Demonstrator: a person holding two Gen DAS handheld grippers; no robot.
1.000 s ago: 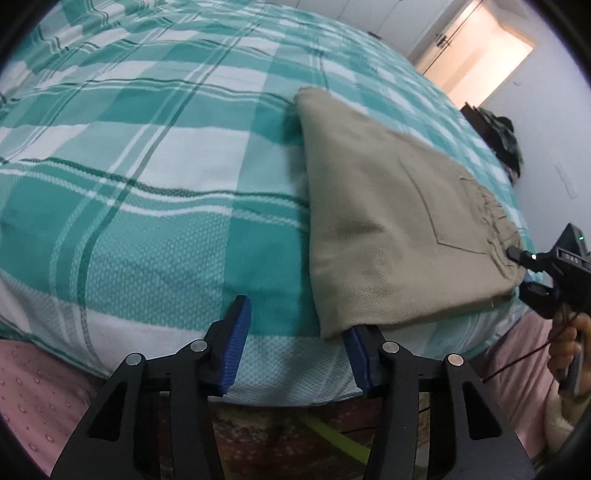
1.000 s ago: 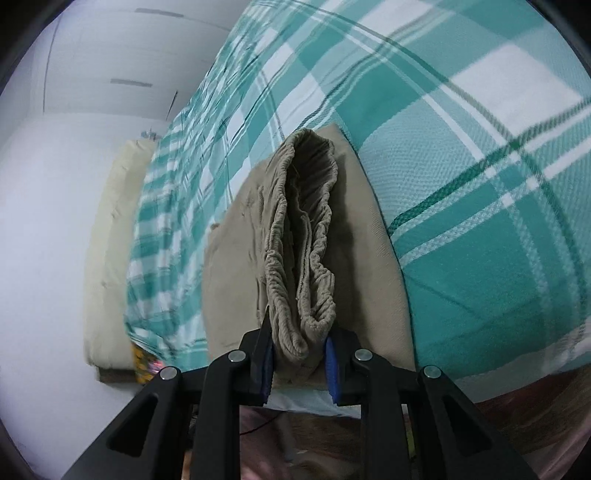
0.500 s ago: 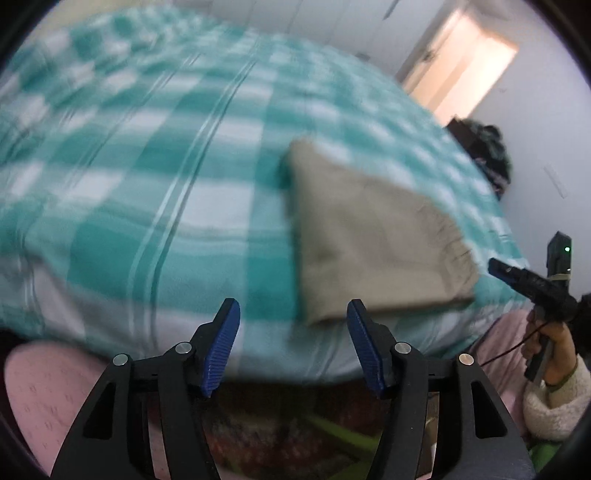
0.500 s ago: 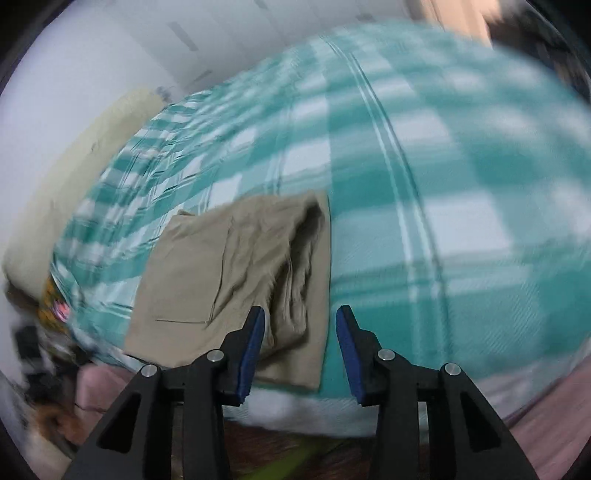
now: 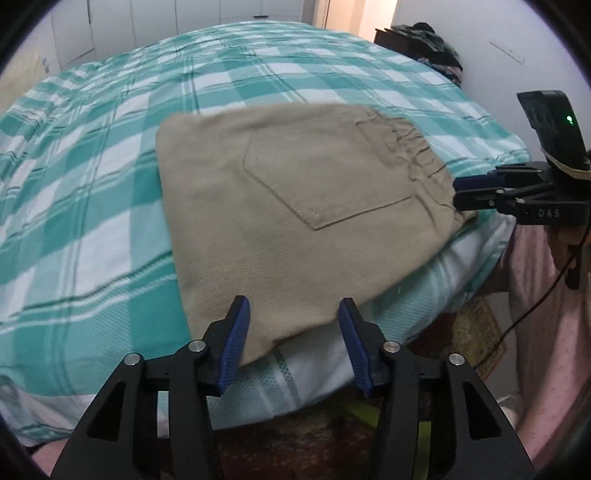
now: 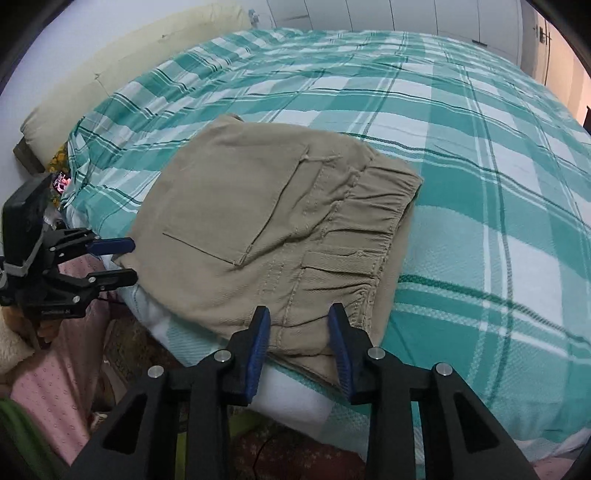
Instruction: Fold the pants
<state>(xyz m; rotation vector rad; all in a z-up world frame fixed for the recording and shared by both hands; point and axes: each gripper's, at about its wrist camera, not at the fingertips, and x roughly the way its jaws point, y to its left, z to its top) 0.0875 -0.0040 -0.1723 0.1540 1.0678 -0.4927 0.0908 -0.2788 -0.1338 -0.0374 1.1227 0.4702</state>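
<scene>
The left claw (image 5: 291, 336) hangs just off the near edge of the bed, its blue pads (image 5: 234, 343) moderately apart and closing, with nothing gripped; the corner of the folded khaki pants (image 5: 295, 206) shows in the gap beyond them, but the pads do not press on it. The right claw (image 6: 299, 343) is narrower, also closing and empty, poised over the elastic waistband (image 6: 373, 221) end of the pants without pinching the cloth.

The pants lie folded into a compact rectangle at the near edge of the bed, back pocket (image 5: 321, 177) facing up, the gathered waistband toward the right claw's side. They rest on a teal and white checked bedsheet (image 5: 110, 184) that covers the whole mattress. A cream pillow (image 6: 110, 62) lies along the far side. White wardrobe doors (image 6: 406, 14) stand behind the bed, and a dark heap of clothes (image 5: 432, 40) sits on furniture by the lit doorway.
</scene>
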